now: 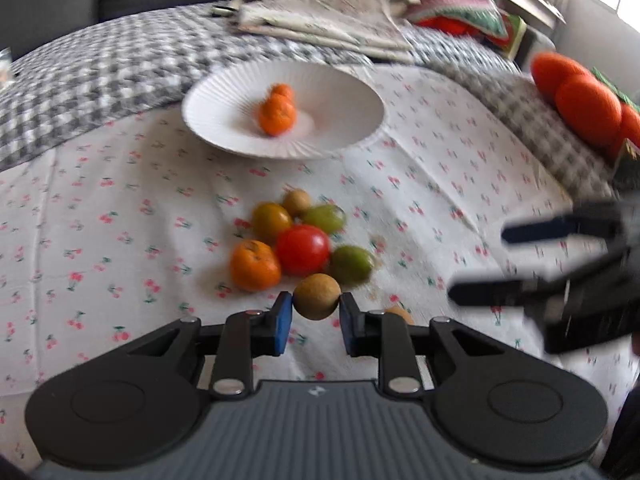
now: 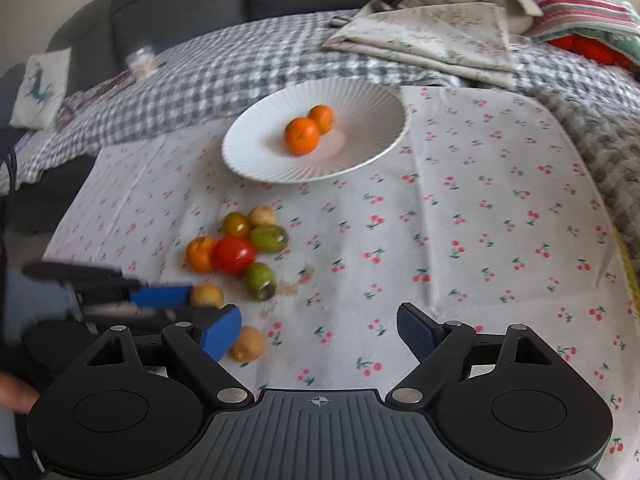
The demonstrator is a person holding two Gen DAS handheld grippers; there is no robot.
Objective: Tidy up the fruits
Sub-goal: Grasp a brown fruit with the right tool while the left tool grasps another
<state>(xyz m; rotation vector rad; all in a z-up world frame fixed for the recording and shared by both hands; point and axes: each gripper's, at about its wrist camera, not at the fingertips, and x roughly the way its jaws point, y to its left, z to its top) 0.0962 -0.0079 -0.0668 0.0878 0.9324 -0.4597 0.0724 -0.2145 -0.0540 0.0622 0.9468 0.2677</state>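
Observation:
My left gripper (image 1: 316,306) is shut on a small round brown fruit (image 1: 317,296), its blue pads pressing on both sides just above the cherry-print cloth. In the right wrist view the same gripper (image 2: 202,303) reaches in from the left with that brown fruit (image 2: 207,295). Behind it lies a cluster: a tangerine (image 1: 255,266), a red tomato (image 1: 303,250) and green fruits (image 1: 352,264). A white ribbed plate (image 1: 216,120) farther back holds two tangerines (image 1: 276,114). My right gripper (image 2: 320,324) is open and holds nothing; a second brown fruit (image 2: 249,344) lies beside its left finger.
A grey checked blanket (image 2: 224,76) surrounds the cloth. Folded fabric (image 2: 432,40) and a striped pillow (image 2: 572,4) lie behind the plate, with a grey sofa (image 2: 180,4) beyond. Large orange round items (image 1: 588,116) sit at the right edge. A hand (image 2: 12,396) shows at lower left.

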